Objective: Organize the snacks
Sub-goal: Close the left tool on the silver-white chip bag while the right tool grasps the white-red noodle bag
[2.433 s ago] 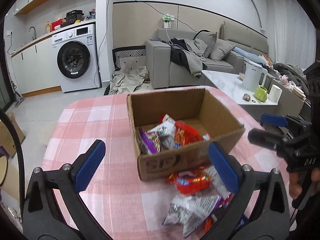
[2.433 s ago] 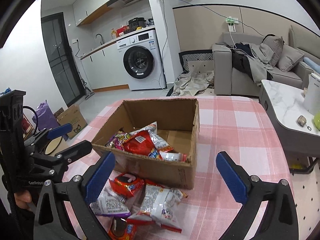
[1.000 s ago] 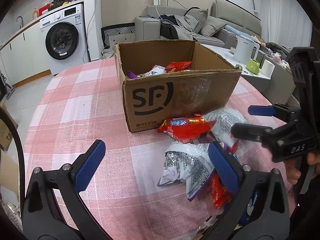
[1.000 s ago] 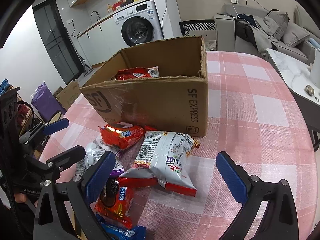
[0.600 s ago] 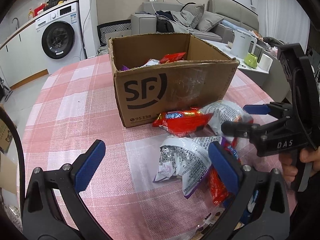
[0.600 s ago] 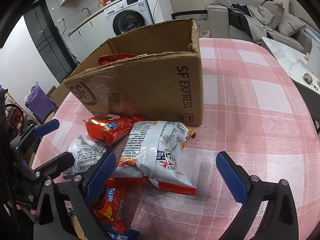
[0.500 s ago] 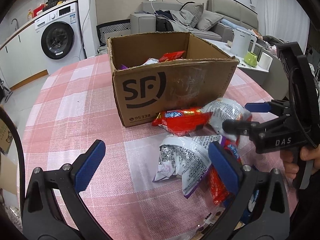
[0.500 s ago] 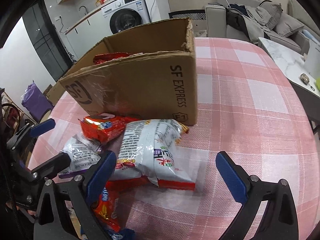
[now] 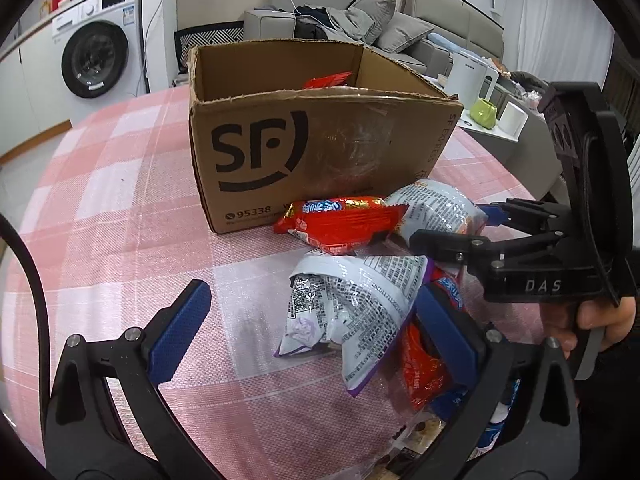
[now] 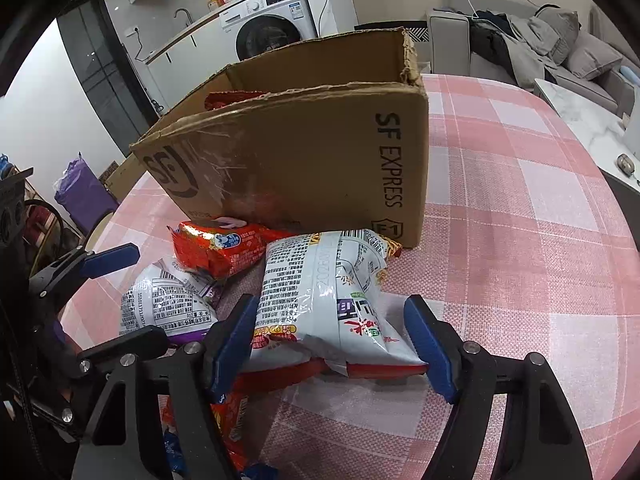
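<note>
white snack bag between our closing jaws
our right hand-held gripper has just been narrowing around the white snack bag; its blue pads flank it on the bench.

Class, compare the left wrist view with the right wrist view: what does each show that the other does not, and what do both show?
Only the left wrist view shows the white kettle, the green cup and the hand holding the right gripper.
Only the right wrist view shows the purple bag on the floor and the box's "SF EXPRESS" side in full.
Both show the cardboard box, the red packet, the large white packet, the washing machine and the sofa.
</note>
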`<state>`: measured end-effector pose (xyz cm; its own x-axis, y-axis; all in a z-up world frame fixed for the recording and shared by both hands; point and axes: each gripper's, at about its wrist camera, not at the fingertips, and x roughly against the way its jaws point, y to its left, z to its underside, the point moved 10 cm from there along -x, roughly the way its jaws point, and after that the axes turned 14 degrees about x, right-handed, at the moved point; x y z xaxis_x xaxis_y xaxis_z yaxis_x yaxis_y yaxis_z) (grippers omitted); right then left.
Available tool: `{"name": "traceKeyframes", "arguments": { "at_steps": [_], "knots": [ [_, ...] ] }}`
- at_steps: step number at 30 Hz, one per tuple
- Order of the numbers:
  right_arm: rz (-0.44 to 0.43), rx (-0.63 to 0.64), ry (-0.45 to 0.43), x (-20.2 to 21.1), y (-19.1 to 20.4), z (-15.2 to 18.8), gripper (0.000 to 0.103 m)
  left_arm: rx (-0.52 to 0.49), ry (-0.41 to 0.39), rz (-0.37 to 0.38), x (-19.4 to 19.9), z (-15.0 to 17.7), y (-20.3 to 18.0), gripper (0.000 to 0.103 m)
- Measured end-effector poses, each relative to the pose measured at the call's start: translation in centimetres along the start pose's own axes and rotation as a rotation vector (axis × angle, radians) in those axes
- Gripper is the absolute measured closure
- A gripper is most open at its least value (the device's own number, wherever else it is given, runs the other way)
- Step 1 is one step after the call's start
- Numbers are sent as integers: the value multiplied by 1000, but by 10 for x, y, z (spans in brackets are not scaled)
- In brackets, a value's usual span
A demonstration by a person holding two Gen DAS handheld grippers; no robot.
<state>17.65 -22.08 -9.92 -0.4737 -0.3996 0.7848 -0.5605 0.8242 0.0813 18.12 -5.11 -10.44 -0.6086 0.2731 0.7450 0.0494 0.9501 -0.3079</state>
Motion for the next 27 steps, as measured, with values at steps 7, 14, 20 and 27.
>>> {"name": "traceKeyframes", "arguments": {
  "at_steps": [7, 14, 20, 27],
  "knots": [
    [-23, 29, -13, 4, 8, 2, 36, 38, 48, 51, -15, 5, 5, 1],
    [-30, 63, -12, 4, 14, 1, 42, 33, 65, 65, -24, 10, 1, 5],
    [-42, 88, -14, 4, 19, 2, 46, 87, 88, 145, -26, 12, 2, 30],
    [-47, 100, -20, 10, 21, 6, 48, 71, 68, 157, -23, 9, 0, 49]
  ]
}}
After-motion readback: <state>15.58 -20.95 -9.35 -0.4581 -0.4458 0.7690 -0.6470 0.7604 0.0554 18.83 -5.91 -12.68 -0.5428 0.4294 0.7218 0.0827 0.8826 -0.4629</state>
